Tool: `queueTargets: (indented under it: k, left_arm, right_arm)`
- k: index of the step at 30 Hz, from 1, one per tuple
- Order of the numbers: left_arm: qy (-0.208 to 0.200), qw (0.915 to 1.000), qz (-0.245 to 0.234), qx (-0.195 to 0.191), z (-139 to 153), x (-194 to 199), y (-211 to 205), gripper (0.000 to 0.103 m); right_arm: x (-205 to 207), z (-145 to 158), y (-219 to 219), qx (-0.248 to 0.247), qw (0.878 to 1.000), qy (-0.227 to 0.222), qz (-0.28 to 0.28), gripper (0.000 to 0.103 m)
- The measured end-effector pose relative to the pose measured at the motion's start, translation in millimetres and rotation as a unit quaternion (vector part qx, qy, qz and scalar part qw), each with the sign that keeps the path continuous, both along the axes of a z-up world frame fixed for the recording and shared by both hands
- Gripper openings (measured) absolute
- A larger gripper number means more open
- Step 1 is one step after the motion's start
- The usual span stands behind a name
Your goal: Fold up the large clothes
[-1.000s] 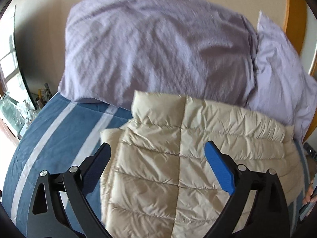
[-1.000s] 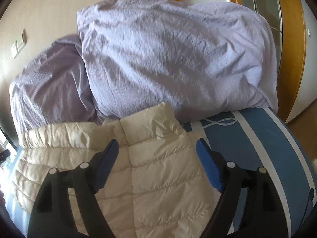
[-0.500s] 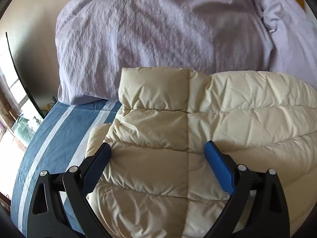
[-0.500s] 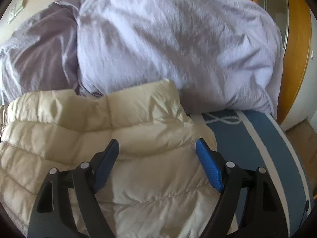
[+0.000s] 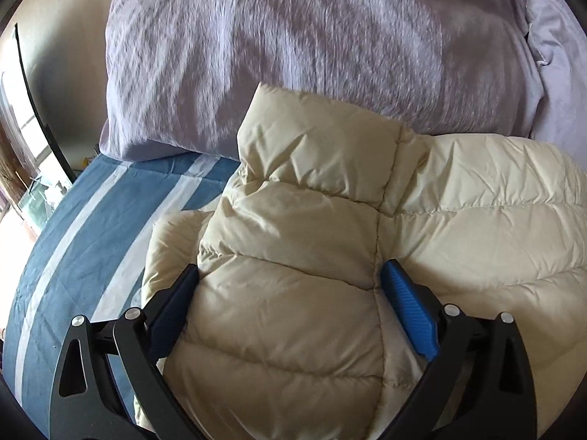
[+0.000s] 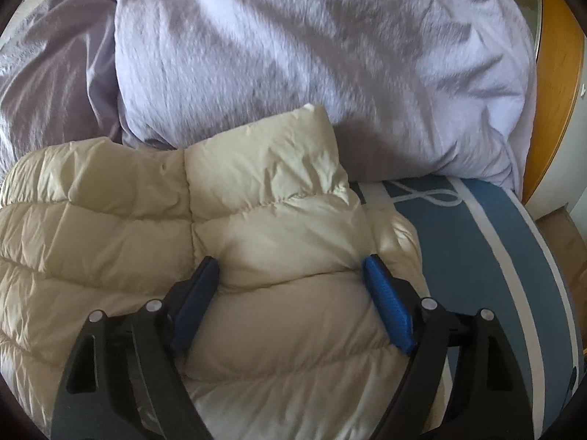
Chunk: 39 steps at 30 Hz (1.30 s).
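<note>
A cream quilted puffer jacket lies on the bed with its collar toward the pillows. It also shows in the right wrist view. My left gripper is open, its blue pads straddling a puffed fold near the jacket's left shoulder. My right gripper is open too, its jaws around a bulge of the jacket near the right shoulder. The fabric fills the gap between the fingers of both grippers.
Two lilac pillows stand just behind the collar. The blue bedsheet with white stripes lies on both sides. A wooden headboard edge is at the right, a window area at the left.
Both grippers have moved forward and down onto the jacket. The fabric now bulges between the fingers. The jaws stay as wide as before.
</note>
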<state>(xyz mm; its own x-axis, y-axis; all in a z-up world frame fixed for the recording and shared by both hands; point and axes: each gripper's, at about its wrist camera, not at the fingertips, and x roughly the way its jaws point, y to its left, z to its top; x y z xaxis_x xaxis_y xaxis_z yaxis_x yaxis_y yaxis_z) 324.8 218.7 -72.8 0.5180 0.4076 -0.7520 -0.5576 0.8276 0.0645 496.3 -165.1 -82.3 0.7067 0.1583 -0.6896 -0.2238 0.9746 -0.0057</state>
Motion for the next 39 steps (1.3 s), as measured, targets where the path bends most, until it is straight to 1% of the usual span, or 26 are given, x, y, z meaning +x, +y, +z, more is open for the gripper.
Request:
queueTargets:
  k: [4, 9, 18, 25, 28, 30, 32, 33, 35, 37, 39]
  left_arm:
    - [0.001, 0.9999, -0.002, -0.014, -4.7, 1.2, 4.7, 0.101]
    - [0.001, 0.9999, -0.002, -0.016, -8.8, 0.7, 5.2, 0.101]
    - [0.007, 0.9995, -0.001, -0.03, -16.3, 5.9, 12.0, 0.102]
    - [0.005, 0.9992, 0.001, -0.038, -22.0, 7.7, 25.3, 0.102]
    - [0.011, 0.9989, 0.004, -0.045, -19.7, 4.3, 29.7, 0.102]
    - [0.011, 0.9974, 0.008, -0.071, -11.4, -10.9, 33.7, 0.102]
    - [-0.002, 0.9962, 0.0, -0.087, 0.6, -28.5, 37.0, 0.102]
    - [-0.009, 0.9966, 0.002, -0.081, 9.2, -42.7, 38.9, 0.102]
    - [-0.016, 0.9973, 0.007, -0.072, 18.8, -64.5, 43.6, 0.102]
    - [-0.019, 0.9967, 0.014, -0.078, 22.7, -86.1, 51.1, 0.102]
    - [-0.016, 0.9952, 0.019, -0.095, 19.9, -105.9, 60.1, 0.102]
  right_arm:
    - [4.9, -4.0, 1.6, -0.008, 1.0, 0.014, 0.003, 0.084]
    - [9.6, -8.4, 1.3, -0.005, 1.0, 0.029, 0.005, 0.085]
    - [14.8, -11.2, 3.8, -0.021, 0.999, 0.035, 0.003, 0.086]
    - [20.4, -12.4, 1.8, -0.014, 0.999, 0.037, 0.002, 0.087]
    - [23.0, -8.7, -6.1, 0.005, 0.999, 0.039, 0.006, 0.088]
    - [16.4, -1.9, -17.5, 0.013, 0.999, 0.044, 0.0, 0.088]
    - [3.4, 7.3, -31.4, 0.03, 0.999, 0.044, -0.002, 0.088]
    - [-6.5, 14.2, -44.1, 0.046, 0.998, 0.043, -0.003, 0.089]
    - [-16.8, 19.6, -61.4, 0.059, 0.997, 0.046, -0.015, 0.09]
    - [-26.7, 20.7, -83.9, 0.08, 0.994, 0.063, -0.026, 0.091]
    - [-35.4, 16.3, -99.1, 0.097, 0.991, 0.082, -0.032, 0.091]
